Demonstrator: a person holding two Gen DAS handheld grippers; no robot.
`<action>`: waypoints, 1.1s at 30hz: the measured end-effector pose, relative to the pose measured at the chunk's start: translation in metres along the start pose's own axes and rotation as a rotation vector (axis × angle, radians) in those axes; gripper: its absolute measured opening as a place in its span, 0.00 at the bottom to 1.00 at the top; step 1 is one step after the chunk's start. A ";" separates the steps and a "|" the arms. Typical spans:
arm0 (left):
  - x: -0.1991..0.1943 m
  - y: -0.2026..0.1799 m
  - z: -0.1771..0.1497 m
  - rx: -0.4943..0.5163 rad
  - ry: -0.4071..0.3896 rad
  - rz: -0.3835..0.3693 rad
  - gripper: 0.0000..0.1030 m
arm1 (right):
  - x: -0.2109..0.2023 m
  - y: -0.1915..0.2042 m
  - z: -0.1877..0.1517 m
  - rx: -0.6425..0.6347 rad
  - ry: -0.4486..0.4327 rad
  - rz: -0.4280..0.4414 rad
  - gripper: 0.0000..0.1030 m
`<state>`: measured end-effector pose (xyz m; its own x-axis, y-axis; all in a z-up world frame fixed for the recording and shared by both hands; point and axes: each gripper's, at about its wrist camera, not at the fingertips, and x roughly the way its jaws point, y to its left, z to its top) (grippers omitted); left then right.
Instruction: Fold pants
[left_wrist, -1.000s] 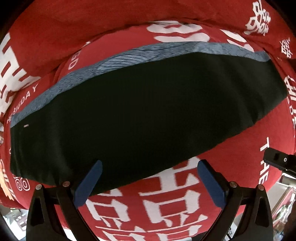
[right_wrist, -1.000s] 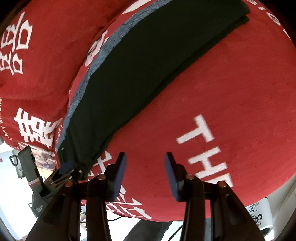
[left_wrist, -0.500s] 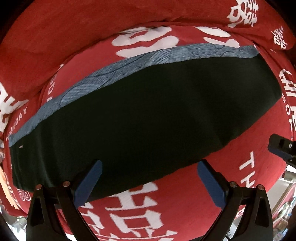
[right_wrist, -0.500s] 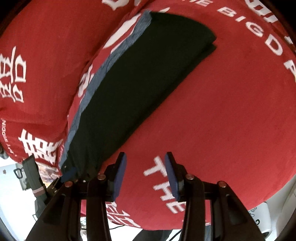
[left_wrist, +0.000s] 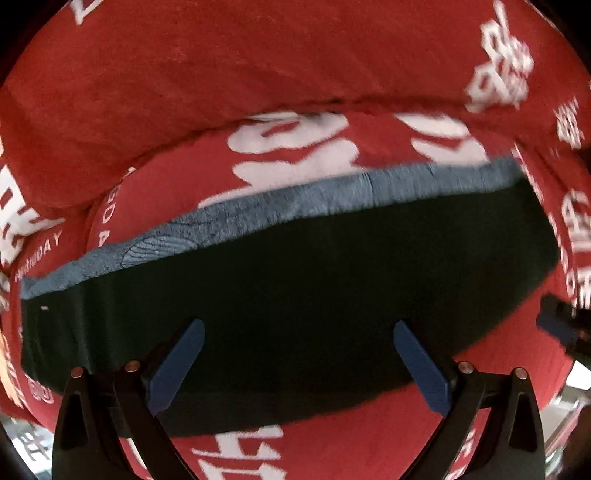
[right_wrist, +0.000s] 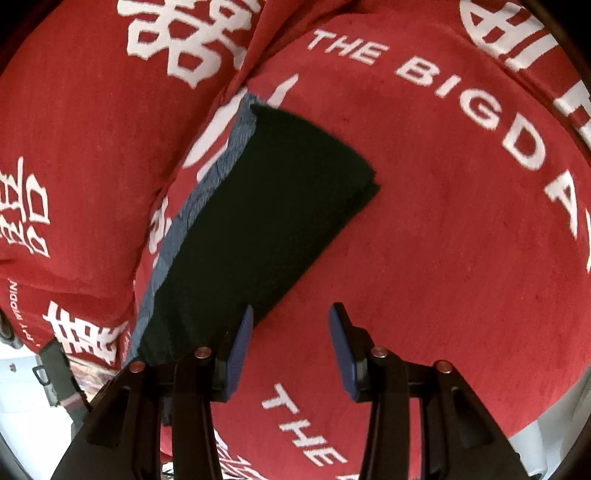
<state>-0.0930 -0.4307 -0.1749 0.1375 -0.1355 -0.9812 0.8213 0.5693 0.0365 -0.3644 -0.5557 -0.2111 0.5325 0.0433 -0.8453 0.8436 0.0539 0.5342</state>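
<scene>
Folded dark pants (right_wrist: 266, 221) (grey-blue edge at ten o'clock) lie on a red cover (right_wrist: 461, 240) printed "THE BIGDA". Left tongs (left_wrist: 299, 362) gape wide, right tongs (right_wrist: 291, 339) part-open; both empty.
</scene>
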 end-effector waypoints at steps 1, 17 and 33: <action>0.003 -0.001 0.001 -0.011 0.007 0.002 1.00 | 0.000 -0.001 0.001 0.007 -0.007 0.004 0.45; 0.035 -0.010 -0.016 -0.035 0.089 0.020 1.00 | -0.002 -0.008 0.026 0.039 -0.101 0.042 0.11; 0.038 -0.010 -0.013 -0.048 0.096 0.019 1.00 | 0.004 -0.008 -0.002 -0.021 -0.008 0.014 0.27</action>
<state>-0.1035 -0.4308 -0.2147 0.0968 -0.0475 -0.9942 0.7912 0.6097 0.0479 -0.3689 -0.5538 -0.2182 0.5448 0.0362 -0.8378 0.8346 0.0740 0.5459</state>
